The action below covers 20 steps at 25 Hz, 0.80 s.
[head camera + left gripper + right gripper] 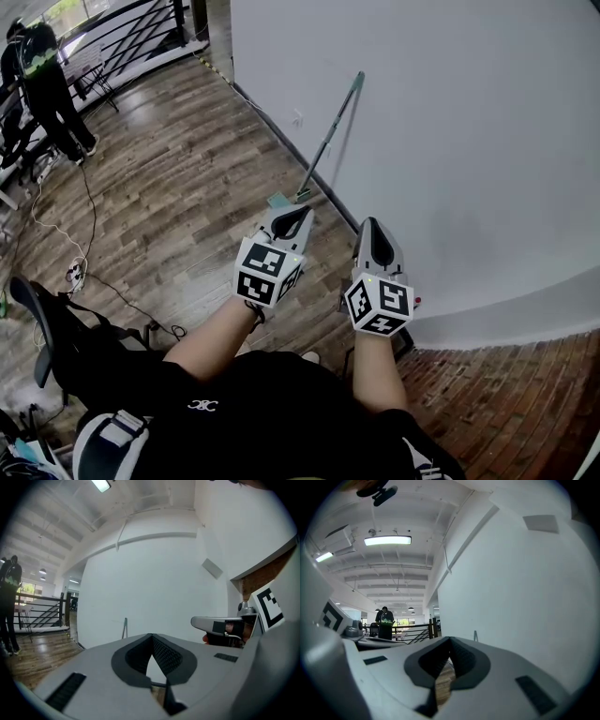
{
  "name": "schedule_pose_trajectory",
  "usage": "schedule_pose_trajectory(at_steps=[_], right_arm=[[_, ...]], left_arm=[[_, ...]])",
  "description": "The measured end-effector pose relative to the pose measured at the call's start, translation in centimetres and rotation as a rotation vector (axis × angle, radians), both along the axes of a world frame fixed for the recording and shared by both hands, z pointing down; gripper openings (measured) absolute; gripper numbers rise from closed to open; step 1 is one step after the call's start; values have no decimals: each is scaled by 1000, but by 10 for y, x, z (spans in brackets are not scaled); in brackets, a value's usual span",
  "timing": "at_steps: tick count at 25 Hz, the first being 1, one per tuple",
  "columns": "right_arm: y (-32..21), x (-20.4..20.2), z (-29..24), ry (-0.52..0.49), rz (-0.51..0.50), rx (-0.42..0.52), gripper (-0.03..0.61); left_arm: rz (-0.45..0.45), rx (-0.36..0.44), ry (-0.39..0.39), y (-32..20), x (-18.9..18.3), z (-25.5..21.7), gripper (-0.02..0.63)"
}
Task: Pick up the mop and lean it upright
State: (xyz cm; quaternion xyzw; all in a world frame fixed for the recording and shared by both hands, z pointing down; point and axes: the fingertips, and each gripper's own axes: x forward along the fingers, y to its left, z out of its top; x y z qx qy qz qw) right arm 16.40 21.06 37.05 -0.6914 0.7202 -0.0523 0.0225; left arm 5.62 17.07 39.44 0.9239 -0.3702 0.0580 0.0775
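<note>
The left gripper (299,213) is held out ahead of the person, and in its own view (151,636) the jaw tips are seen brought together with nothing caught between them. Just beside it, the right gripper (371,226) is carried roughly level, and its view (450,640) shows the same: jaws closed, nothing gripped. So 2 closed, empty tools are presented side by side, both pointed toward the white wall (450,141).

Beyond the tips, the mop (330,139) is found leaned upright against that wall, well clear of both grippers. Its pale green head (279,200) is set on the wooden floor (187,187) at the foot of the wall, and its handle is tilted up and to the right until the top is rested on the white surface. It is picked out small and thin past the left jaws (125,629) and smaller again past the right ones (476,635).

Further out, a cable (89,225) is trailed across the boards at the left. A person (42,84) in dark clothing is seen standing by a black railing (122,33) in the far corner. To the lower right, a brick floor (506,394) is met by the curve of the wall.
</note>
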Motion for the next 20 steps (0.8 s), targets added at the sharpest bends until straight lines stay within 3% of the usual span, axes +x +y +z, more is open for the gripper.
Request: schedule_pose_trajectory(at_steps=[10, 20], right_arm=[[-19, -50, -5, 24, -1, -9, 14], [-29, -109, 1, 47, 80, -20, 14]], left_arm=[[-27, -5, 32, -21, -56, -1, -2], [31, -37, 62, -51, -111, 11, -2]])
